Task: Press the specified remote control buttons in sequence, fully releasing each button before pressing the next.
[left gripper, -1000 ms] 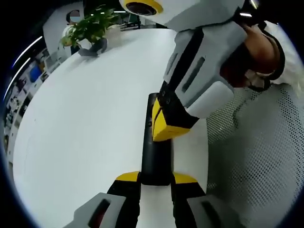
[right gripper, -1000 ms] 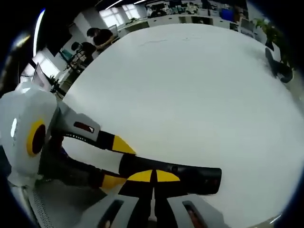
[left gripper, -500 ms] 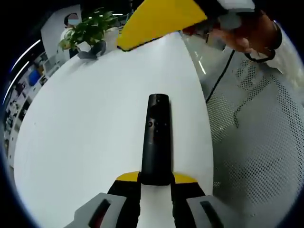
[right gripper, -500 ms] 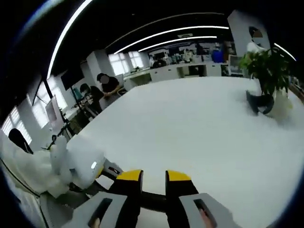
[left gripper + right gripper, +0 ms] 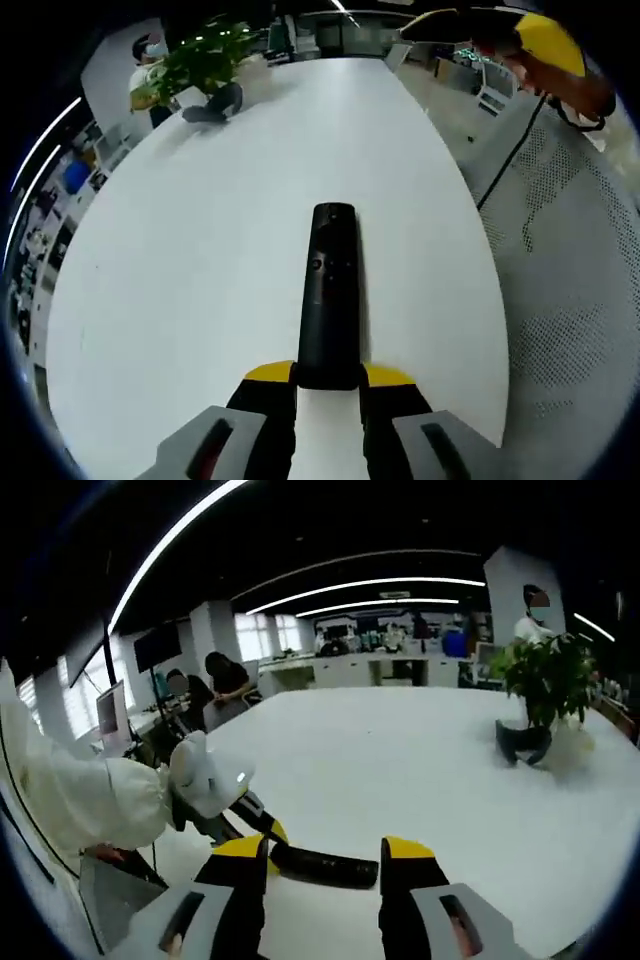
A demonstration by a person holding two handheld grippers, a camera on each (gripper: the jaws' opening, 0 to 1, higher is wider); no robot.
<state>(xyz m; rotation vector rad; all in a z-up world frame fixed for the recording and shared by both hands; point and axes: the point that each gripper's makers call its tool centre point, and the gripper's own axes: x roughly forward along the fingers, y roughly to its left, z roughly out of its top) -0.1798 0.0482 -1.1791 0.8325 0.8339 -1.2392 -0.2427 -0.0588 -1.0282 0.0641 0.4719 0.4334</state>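
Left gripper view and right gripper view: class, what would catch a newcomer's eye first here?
A long black remote lies on the big white table, its near end clamped in the left claw. A leafy potted plant stands near the far edge, and the right claw hangs open above the table.

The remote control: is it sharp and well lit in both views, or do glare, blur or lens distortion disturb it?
Left gripper view: the remote control is sharp and evenly lit on the bright white table, without glare; the fisheye lens bends the table edge. Right gripper view: the remote is smaller, dark and a little soft; ceiling light strips curve strongly, and the plant stays fairly clear.
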